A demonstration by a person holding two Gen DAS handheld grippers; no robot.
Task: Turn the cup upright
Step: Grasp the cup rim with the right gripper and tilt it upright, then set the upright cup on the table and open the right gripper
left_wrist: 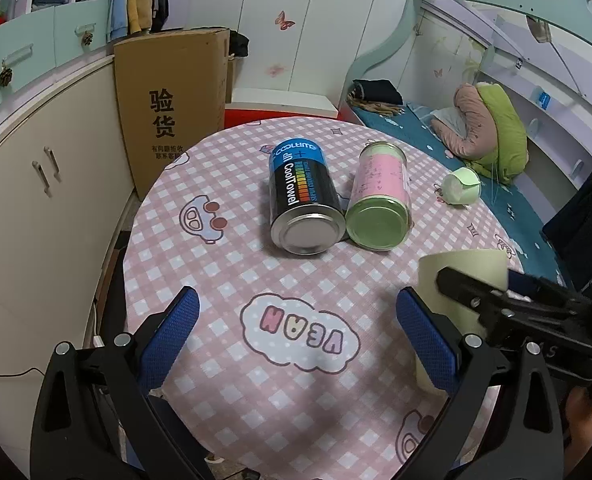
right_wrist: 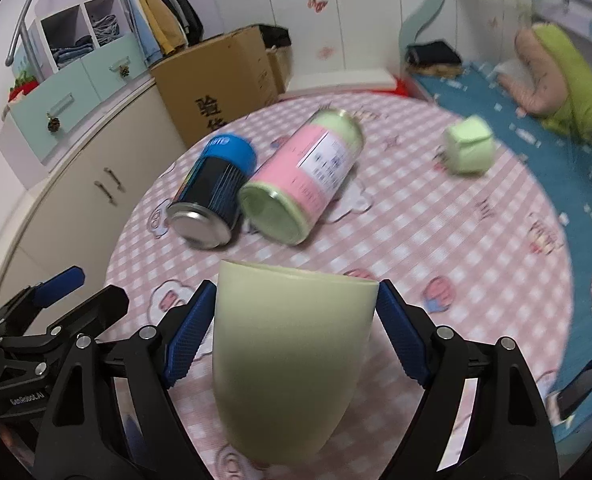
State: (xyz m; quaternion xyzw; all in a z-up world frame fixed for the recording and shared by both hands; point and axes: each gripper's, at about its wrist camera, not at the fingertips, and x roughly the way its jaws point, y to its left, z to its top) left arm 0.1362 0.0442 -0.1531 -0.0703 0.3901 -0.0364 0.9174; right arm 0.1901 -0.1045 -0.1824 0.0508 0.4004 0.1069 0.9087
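A pale green cup (right_wrist: 292, 352) sits between the blue pads of my right gripper (right_wrist: 296, 304), wide rim pointing away from the camera, above the pink checked tablecloth (right_wrist: 435, 240). The pads press its sides; the view is motion-blurred. In the left wrist view the same cup (left_wrist: 455, 268) shows at the right, held by the right gripper's black fingers (left_wrist: 475, 296). My left gripper (left_wrist: 296, 312) is open and empty over the table's near part, just left of the cup.
A black and blue CoolTowel can (left_wrist: 301, 200) and a pink and green can (left_wrist: 379, 200) lie on their sides mid-table. A small green cup (left_wrist: 461, 186) lies at the far right edge. A cardboard box (left_wrist: 172, 108), cabinets and a bed surround the table.
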